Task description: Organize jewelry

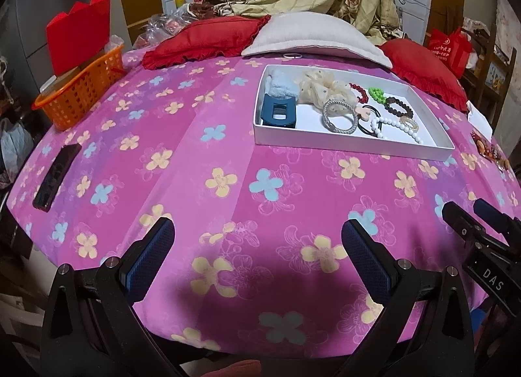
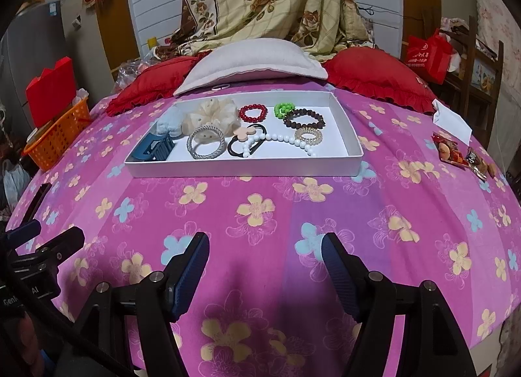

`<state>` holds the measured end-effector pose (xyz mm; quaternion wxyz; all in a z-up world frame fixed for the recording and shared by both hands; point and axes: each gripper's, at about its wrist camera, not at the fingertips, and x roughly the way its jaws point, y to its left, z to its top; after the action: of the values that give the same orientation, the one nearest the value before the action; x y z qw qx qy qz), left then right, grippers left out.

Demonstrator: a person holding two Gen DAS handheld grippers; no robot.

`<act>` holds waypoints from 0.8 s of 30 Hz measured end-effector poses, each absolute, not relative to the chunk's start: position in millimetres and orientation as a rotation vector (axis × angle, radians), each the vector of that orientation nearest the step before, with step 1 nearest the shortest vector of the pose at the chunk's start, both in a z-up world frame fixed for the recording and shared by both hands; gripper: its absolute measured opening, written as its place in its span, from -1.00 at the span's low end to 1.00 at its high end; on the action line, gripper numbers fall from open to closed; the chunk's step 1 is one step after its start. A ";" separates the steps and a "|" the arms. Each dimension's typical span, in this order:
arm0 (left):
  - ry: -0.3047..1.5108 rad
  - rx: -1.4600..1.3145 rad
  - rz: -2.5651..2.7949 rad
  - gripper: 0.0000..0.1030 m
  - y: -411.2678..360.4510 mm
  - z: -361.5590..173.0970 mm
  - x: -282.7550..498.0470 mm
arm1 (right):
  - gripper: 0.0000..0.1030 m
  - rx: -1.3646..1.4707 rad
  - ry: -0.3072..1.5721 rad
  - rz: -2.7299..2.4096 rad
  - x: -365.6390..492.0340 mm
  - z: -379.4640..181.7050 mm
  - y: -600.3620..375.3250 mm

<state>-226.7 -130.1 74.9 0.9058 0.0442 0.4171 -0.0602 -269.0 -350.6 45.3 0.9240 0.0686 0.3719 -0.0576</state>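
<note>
Jewelry tray sits ahead of our tongs, well apart | left gripper wide, holding nothing | right gripper wide, holding nothing | both hover over the pink sheet | inside: blue claw clip, silver bangle, white beads

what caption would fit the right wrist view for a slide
Open right gripper hovers over a pink floral bedspread, facing a white tray of bracelets and hair accessories.
</note>
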 end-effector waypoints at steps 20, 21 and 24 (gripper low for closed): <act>0.891 0.079 -0.124 0.99 -130.0 67.6 -225.5 | 0.35 0.106 0.750 -0.110 -269.6 45.1 -343.2; 0.891 0.080 -0.124 0.99 -130.2 67.3 -225.3 | 0.35 0.102 0.751 -0.110 -269.2 45.2 -343.0; 0.893 0.080 -0.126 0.99 -130.9 66.8 -225.6 | 0.36 0.101 0.753 -0.107 -269.1 44.5 -342.7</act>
<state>-225.6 -130.9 66.8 0.8994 0.0388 0.4312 -0.0607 -269.1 -342.7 44.5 0.9273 0.0491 0.3674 -0.0524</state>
